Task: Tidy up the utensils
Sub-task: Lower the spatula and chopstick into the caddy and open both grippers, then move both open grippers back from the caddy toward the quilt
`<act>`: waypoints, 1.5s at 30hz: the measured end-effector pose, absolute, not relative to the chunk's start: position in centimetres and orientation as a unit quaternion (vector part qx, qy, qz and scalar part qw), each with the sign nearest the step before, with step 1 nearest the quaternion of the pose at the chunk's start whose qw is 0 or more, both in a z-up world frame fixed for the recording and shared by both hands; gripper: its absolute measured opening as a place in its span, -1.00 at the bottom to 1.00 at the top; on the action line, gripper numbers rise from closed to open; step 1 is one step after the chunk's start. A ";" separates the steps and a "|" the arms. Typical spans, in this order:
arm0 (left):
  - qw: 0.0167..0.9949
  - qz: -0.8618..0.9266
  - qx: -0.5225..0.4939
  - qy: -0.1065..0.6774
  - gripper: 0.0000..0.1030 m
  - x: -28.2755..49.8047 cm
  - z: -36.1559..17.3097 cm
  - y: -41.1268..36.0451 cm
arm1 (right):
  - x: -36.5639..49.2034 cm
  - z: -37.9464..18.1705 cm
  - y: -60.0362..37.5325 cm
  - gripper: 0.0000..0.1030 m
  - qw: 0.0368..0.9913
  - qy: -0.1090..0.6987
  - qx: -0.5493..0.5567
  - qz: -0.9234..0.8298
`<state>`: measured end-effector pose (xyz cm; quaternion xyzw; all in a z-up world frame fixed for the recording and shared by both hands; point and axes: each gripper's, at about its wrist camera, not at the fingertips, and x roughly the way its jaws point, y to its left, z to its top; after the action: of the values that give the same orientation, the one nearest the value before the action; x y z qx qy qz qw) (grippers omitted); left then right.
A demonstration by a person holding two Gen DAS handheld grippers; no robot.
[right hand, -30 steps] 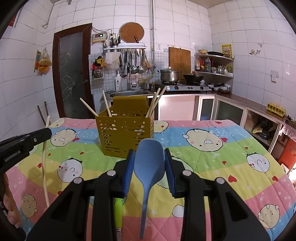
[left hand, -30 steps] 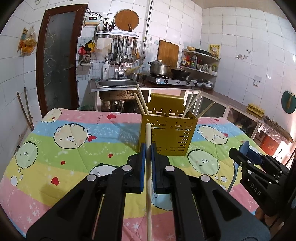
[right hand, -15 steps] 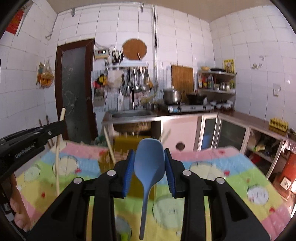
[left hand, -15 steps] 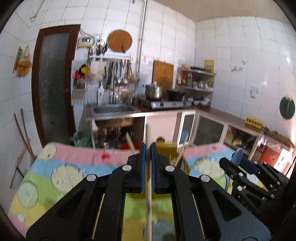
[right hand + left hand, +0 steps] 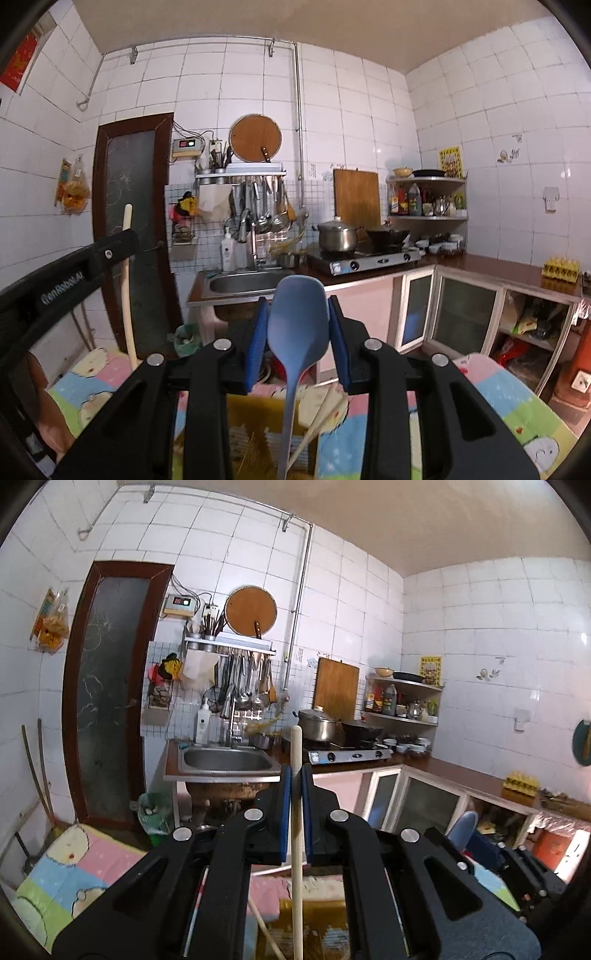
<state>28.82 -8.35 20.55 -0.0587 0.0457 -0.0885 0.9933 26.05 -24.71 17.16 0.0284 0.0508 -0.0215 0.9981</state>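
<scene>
Utensil holder (image 5: 255, 435): a yellow perforated basket, visible at the lower edge of both wrist views, standing on the cartoon-print cloth (image 5: 517, 406) directly below the two claws, with several chopsticks (image 5: 314, 432) leaning inside it. Left claw (image 5: 296, 786): closed to a narrow gap on a single wooden chopstick (image 5: 296, 849), which stands upright between the blue pads (image 5: 285, 812) and runs down toward the holder (its lower end is cut off by the frame edge). Right claw (image 5: 298, 325): closed on the bowl of a blue spoon (image 5: 297, 325), gripped at both sides by its blue pads, with the handle hanging straight down into the holder's opening; whether the tip touches the bottom cannot be determined. In the right wrist view the left claw (image 5: 122, 240) appears at the left, with the chopstick passing through it. Background: steel sink (image 5: 227, 760), gas stove (image 5: 349, 755) with a lidded pot (image 5: 319, 727), and hanging ladles (image 5: 247, 686) on the tiled wall.
</scene>
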 end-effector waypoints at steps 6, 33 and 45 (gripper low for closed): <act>0.994 -0.080 -0.048 0.061 -0.91 32.9 17.3 -9.0 | 29.3 14.6 -24.8 -0.38 0.996 0.079 0.015 -0.025; 0.974 -0.033 -0.036 0.221 0.83 22.5 12.5 -0.2 | 20.0 8.5 -26.6 0.40 0.971 0.240 0.012 -0.008; 0.947 -0.035 -0.004 0.319 0.90 17.9 2.0 -0.8 | 15.7 0.4 -26.6 0.41 0.952 0.307 0.022 0.004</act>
<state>17.92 -0.79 1.97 -0.0036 0.3192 -0.0349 0.9470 15.72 -26.64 0.42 0.0220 0.3068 0.0038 0.9515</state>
